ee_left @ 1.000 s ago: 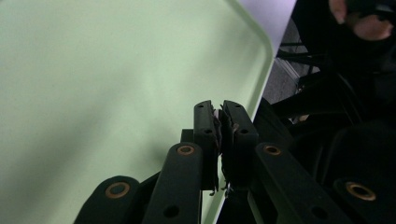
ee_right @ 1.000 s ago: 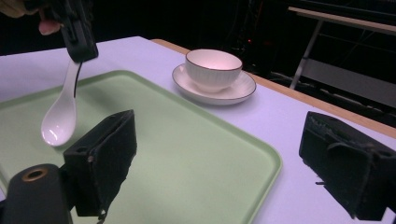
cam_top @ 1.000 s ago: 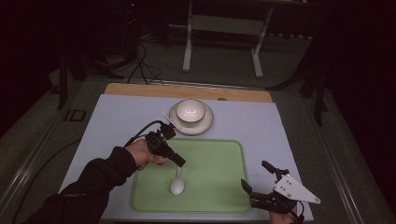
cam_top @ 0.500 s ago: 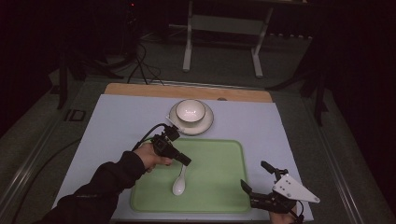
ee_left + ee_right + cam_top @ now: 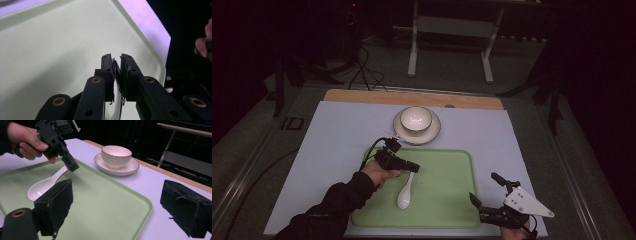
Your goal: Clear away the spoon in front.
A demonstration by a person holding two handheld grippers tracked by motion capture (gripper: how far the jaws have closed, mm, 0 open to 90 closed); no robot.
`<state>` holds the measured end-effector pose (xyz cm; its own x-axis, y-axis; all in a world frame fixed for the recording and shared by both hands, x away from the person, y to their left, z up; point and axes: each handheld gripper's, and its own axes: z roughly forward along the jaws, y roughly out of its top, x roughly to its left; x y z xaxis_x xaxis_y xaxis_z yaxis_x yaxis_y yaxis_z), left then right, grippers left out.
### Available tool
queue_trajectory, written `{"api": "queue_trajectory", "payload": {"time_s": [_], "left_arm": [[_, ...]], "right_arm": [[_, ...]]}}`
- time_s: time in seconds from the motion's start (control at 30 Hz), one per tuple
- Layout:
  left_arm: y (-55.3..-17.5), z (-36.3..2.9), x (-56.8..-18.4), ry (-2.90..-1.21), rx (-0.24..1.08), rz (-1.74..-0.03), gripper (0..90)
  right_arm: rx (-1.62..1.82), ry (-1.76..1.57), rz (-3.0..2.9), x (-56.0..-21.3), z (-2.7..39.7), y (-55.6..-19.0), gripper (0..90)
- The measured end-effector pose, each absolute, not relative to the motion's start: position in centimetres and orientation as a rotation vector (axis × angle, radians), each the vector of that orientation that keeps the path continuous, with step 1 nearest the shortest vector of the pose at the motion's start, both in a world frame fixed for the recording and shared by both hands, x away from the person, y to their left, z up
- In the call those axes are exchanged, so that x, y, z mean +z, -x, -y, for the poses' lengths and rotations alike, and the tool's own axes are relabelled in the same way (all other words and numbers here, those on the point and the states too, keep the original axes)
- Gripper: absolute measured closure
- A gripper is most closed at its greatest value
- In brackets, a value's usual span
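Glossy white ceramic soup spoon (image 5: 405,192) on green tray (image 5: 447,210): light, stiff, slippery, chippable. Left gripper (image 5: 414,167) fingers clenched on handle end; right gripper (image 5: 486,199) fingers released.

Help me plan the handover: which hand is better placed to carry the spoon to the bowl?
Left: its tool grips the spoon handle, nearer the bowl. The right tool hangs open at the tray's corner.

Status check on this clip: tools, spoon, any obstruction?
Left tool shut on spoon handle, bowl end on green tray. Right tool open, off tray's right corner. Bowl on saucer beyond tray, nothing blocking.
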<state>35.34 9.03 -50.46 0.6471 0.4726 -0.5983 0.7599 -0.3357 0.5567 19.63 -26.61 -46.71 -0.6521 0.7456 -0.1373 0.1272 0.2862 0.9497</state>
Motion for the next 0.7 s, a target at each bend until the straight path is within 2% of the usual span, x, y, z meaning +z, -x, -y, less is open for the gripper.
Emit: {"api": "queue_trajectory", "payload": {"time_s": [0.2,0.7], "left_arm": [[-35.4,-9.5,-52.2,-1.927,-0.355,-0.952,78.4],[-35.9,-11.4,-55.0,-1.902,-0.203,-1.061,70.7]], "right_arm": [[1.384,-0.776,-1.990,-46.7,26.6,-19.7,11.2],[1.383,-0.768,-2.008,-46.8,26.4,-19.8,11.2]]}}
